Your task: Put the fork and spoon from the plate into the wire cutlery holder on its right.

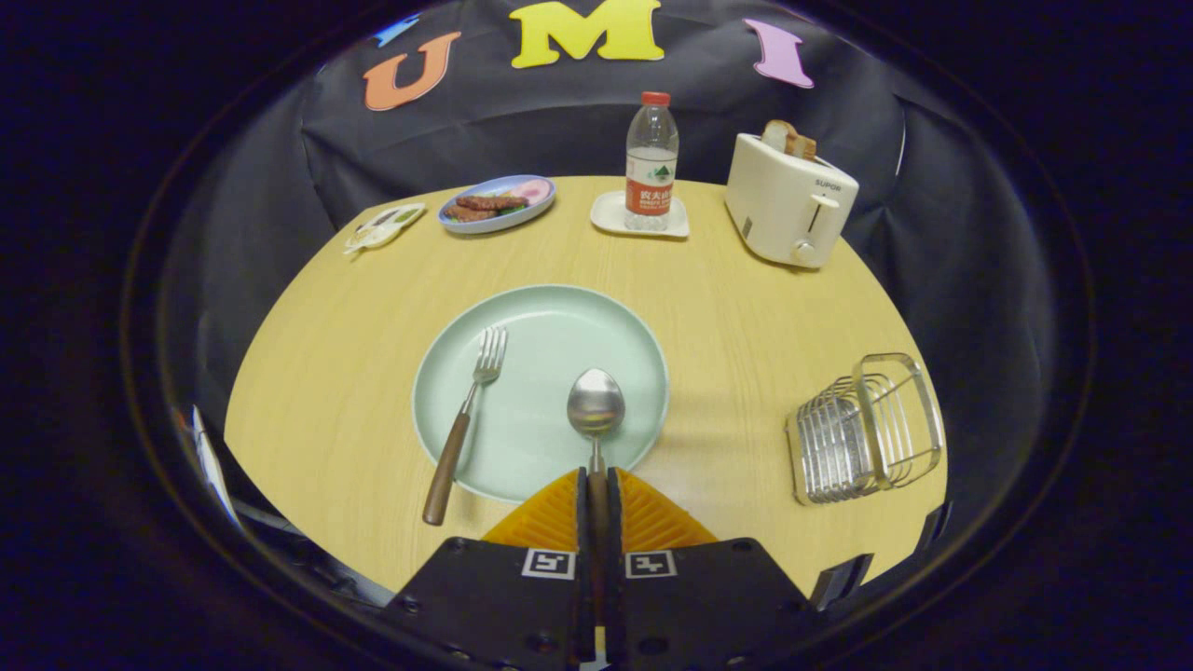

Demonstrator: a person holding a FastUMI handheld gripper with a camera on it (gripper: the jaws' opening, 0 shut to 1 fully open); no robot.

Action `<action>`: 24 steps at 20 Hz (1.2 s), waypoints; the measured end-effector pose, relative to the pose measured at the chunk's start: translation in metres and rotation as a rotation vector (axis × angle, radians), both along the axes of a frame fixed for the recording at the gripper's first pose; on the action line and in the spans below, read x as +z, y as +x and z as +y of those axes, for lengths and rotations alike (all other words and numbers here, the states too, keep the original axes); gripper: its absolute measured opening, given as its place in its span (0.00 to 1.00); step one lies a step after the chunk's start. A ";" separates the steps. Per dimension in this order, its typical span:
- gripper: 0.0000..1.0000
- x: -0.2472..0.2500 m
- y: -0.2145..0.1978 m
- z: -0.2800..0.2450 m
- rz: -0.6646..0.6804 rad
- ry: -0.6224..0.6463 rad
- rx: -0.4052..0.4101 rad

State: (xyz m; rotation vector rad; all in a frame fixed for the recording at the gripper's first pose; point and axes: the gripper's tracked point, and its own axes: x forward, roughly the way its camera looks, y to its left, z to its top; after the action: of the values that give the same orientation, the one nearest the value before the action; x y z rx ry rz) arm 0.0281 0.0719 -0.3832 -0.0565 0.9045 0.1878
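Claw: at lower centre of the frame, our gripper (596,494) was pressed together on the spoon (596,407), pinching its handle between both fingers.
Spoon: its bowl sat over the near part of the plate (550,317), just ahead of the fingers.
Fork: we saw the fork (463,428) left of centre, tines on the plate, handle over the rim.
Holder: the wire cutlery holder (867,429) waited at right, with no cutlery in it.
Progress: we judged nothing delivered; both pieces remained.
Beyond: bottle (651,160) and toaster (788,198) stood in the upper frame.
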 end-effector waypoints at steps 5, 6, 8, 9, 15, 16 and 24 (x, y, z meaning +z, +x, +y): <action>0.05 0.037 -0.010 -0.037 -0.049 0.014 0.008; 0.05 0.045 -0.011 -0.047 -0.058 0.012 0.001; 0.05 0.061 -0.015 -0.066 -0.073 0.020 -0.011; 0.05 0.069 -0.015 -0.078 -0.082 0.016 -0.022; 0.05 0.097 -0.013 -0.138 -0.111 0.038 -0.073; 0.05 0.098 -0.013 -0.146 -0.111 0.037 -0.085; 0.05 0.076 -0.016 -0.181 -0.022 0.011 -0.132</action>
State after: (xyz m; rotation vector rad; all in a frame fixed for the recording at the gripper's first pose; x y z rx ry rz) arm 0.0117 -0.1089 -0.3075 0.0114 0.8823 0.0687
